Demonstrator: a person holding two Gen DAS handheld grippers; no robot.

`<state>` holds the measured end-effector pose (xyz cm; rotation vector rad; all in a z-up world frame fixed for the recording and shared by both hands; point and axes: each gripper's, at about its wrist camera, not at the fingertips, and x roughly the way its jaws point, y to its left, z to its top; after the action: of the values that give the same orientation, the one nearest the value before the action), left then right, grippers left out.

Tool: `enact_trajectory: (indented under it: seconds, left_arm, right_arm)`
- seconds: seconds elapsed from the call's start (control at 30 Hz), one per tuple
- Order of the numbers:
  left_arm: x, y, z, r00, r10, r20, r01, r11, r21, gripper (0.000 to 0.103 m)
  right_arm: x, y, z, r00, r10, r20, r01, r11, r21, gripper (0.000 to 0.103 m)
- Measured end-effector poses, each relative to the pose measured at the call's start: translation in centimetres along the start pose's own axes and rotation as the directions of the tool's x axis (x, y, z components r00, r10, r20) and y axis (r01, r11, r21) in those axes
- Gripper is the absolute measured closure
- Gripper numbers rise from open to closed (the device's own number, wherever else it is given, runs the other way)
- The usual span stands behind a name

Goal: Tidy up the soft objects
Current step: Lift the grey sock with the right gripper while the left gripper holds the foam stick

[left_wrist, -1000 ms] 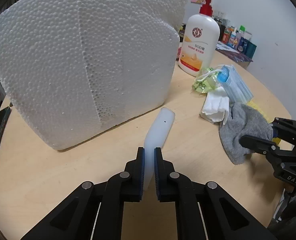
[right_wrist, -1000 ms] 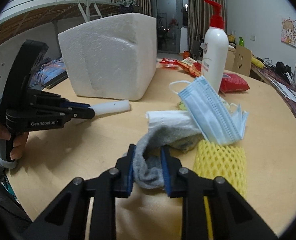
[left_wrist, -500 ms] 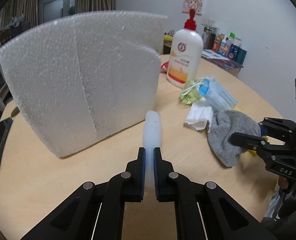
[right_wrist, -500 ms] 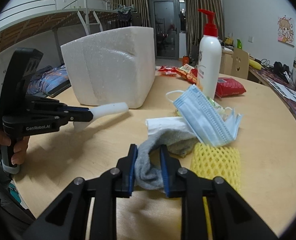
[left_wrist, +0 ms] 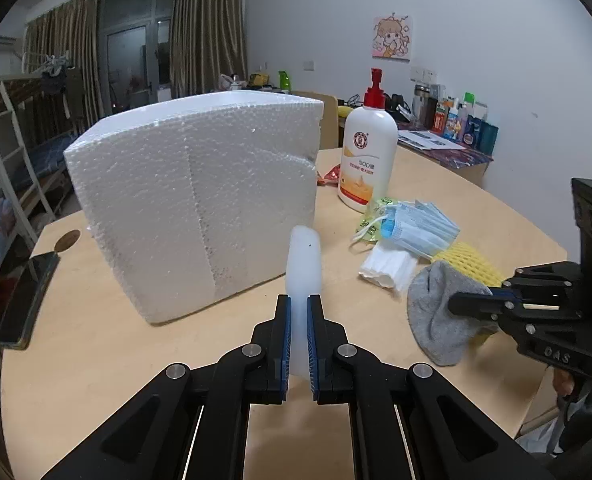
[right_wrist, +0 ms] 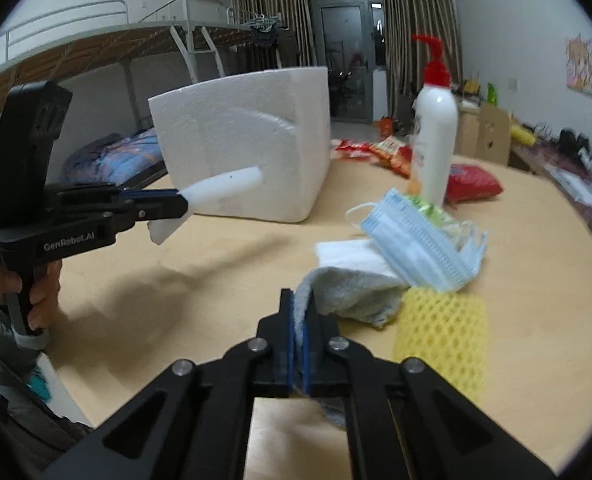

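The left gripper [left_wrist: 299, 332], squeezed shut on the white foam strip [left_wrist: 304, 256], points it to 12 o'clock at the foam box [left_wrist: 192, 204], while the right gripper [right_wrist: 301, 320] pinches the grey sock [right_wrist: 347, 292].

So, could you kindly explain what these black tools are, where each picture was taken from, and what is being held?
No robot arm here: a person holds a hand-held gripper in each hand, each with a fisheye camera looking along its two fingers. The left camera shows the left hand-held gripper shut on a white foam strip; the right camera shows the right hand-held gripper shut on a grey sock. On the wooden table stand a styrofoam box and a pump bottle, with a blue face mask, folded white tissues and yellow foam netting.
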<state>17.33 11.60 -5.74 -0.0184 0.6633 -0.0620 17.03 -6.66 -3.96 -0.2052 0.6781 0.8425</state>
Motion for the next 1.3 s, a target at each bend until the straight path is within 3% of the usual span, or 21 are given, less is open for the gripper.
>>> enact_trajectory:
  seconds: [0.17,0.7,1.3]
  left_arm:
    - [-1.2,-0.6,-0.3,0.999,0.017,0.029,-0.016,1.0,-0.01,0.095]
    - [-6.2,-1.8,-0.6,0.99,0.048,0.136,-0.039,0.997,-0.067,0.095]
    - [-13.1,-4.1,-0.6,0.95,0.122,0.286,-0.103,0.991,-0.081,0.095]
  right_arm:
    - [-0.5,-1.1,-0.2,0.999,0.03,0.039,-0.032,0.998,0.059,0.098]
    - [-5.1,0.4,1.1,0.979,-0.087,0.183,0.081,0.996,0.036,0.098]
    - [-10.1,3.7,3.4,0.933,-0.043,0.358,0.071,0.995,-0.065,0.098]
